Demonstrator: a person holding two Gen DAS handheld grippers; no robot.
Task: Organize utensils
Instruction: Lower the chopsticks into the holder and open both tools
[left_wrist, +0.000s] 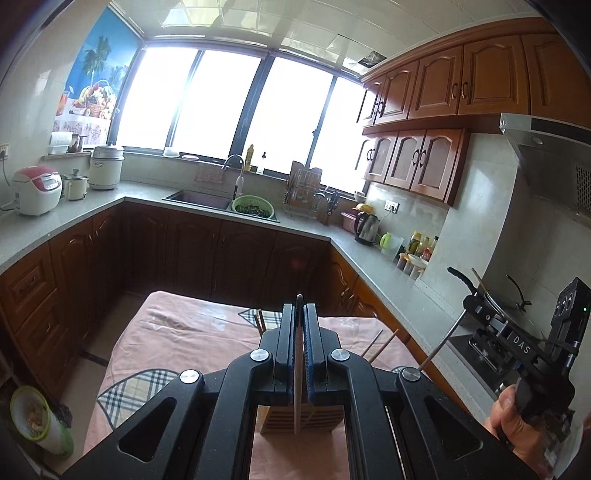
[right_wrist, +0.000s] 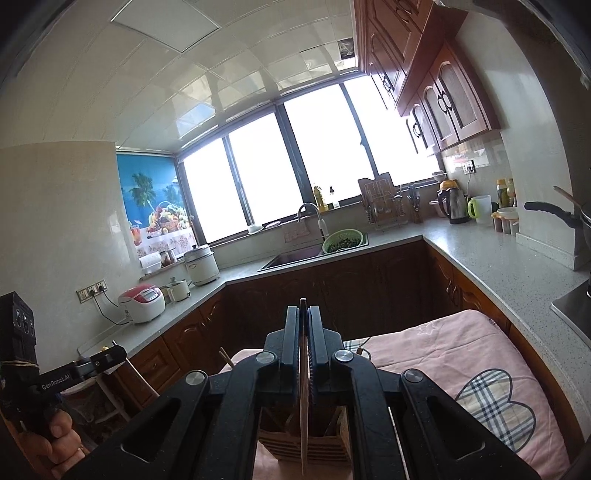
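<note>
My left gripper (left_wrist: 299, 314) is shut on a thin wooden chopstick (left_wrist: 296, 398) that hangs down over a slatted wooden utensil holder (left_wrist: 280, 419) on the pink cloth. My right gripper (right_wrist: 304, 317) is shut on another dark chopstick (right_wrist: 303, 424), held upright above the same wooden holder (right_wrist: 332, 448). Other chopsticks (left_wrist: 380, 345) stick up from the holder behind my left fingers. In the left wrist view the right gripper (left_wrist: 517, 343) shows at the right, with its thin stick (left_wrist: 441, 345) slanting down.
The holder stands on a table with a pink cloth (left_wrist: 177, 325) with plaid patches. Grey countertops (left_wrist: 373, 273) wrap around, with a sink (left_wrist: 199, 199), a green colander (left_wrist: 253, 206), a kettle (left_wrist: 366, 229), rice cookers (left_wrist: 37, 190) and a stove with a pan (left_wrist: 495, 295) at the right.
</note>
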